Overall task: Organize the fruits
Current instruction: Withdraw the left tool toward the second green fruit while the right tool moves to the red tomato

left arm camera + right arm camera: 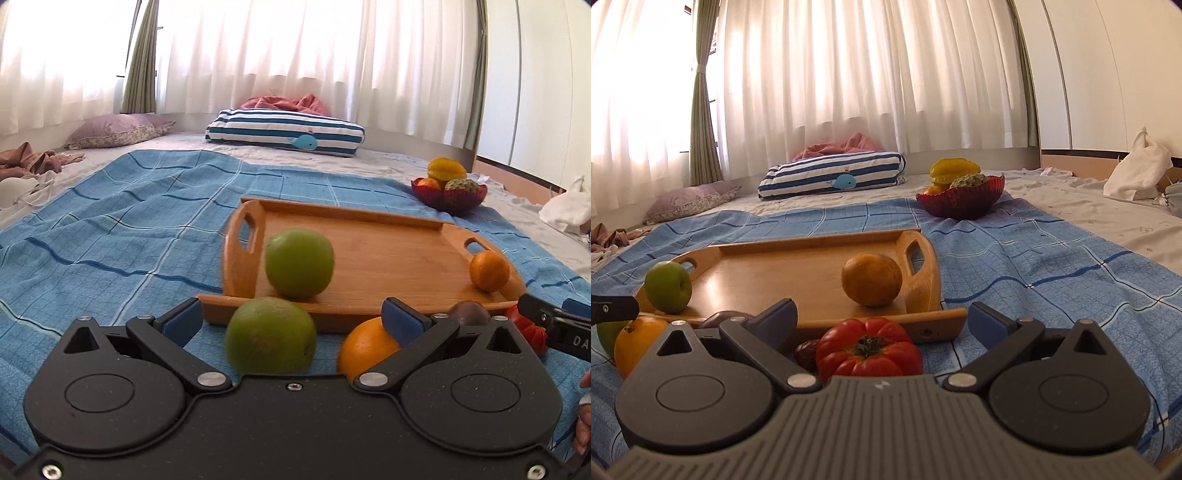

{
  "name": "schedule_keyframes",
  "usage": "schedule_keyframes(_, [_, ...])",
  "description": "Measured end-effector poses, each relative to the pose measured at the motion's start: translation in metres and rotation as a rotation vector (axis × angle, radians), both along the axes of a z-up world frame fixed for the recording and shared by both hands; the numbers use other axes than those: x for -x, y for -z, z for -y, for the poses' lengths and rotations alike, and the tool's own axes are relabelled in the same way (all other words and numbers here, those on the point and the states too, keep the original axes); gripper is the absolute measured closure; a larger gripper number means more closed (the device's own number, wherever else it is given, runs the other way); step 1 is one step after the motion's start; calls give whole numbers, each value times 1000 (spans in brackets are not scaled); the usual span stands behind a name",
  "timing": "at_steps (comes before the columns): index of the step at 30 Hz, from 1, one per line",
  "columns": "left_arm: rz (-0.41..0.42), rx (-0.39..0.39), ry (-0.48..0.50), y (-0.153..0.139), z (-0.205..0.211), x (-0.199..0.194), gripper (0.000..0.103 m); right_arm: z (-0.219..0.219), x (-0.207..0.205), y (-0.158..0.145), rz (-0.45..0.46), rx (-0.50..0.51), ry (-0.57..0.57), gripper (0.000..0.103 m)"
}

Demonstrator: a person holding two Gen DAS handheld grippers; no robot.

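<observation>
Bedroom, white curtains, bed with a blue checked cloth (pixel 110 229) spread over it.

Tray (pixel 369 236): wooden, handled, on the cloth. Holds one green apple (pixel 299 263) at its left end and one small orange (pixel 489 271) at its right end; middle bare.

Bowl (pixel 960 199): red, beyond the tray, already filled with a starfruit (pixel 955 168) and others.

Left on the cloth, just in front of the tray's near rim: second green apple (pixel 270 336), large orange (pixel 364 345), dark purple fruit (pixel 468 314), tomato (pixel 868 347), a small brown fruit beside the tomato.

Judged progress: early; two placed, about five to go.

Left tool (pixel 291 319): fingers apart, empty, the second apple between them, not gripped.

Right tool (pixel 882 321): fingers apart, empty, the tomato between them.

Clearance: the tray's raised near rim must be cleared on each lift. The tools sit close side by side; open cloth lies to the left and right.
</observation>
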State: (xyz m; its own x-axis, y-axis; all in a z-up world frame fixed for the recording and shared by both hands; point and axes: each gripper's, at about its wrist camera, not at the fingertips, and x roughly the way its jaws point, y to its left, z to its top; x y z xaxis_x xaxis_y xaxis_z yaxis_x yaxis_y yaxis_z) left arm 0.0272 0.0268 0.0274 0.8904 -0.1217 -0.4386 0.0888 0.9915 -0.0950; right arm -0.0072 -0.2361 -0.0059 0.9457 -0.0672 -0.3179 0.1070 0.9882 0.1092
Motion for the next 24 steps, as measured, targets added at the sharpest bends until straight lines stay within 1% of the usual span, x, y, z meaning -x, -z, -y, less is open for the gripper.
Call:
schedule_keyframes(4, [11, -27, -17, 2, -4, 3, 0, -2, 3, 4, -17, -20, -12, 0])
schedule_keyframes(11, [13, -43, -25, 7, -12, 9, 0, -5, 4, 10, -41, -22, -17, 0])
schedule_keyframes(15, [21, -60, -34, 9, -12, 11, 5, -5, 2, 11, -56, -34, -31, 0])
schedule_keyframes(16, [23, -65, -36, 10, -12, 11, 7, -5, 1, 12, -60, -40, -37, 2])
schedule_keyframes(20, [34, -85, -25, 11, -8, 13, 9, -4, 0, 13, -72, -64, -49, 6])
schedule_keyframes(21, [38, -90, -24, 11, -7, 14, 12, -4, 0, 13, -73, -67, -50, 8])
schedule_keyframes(22, [41, -97, -23, 12, -6, 15, 18, -5, 0, 14, -75, -67, -49, 9])
schedule_keyframes(24, [34, -104, -24, 12, -5, 15, 27, -6, -1, 15, -81, -71, -52, 11])
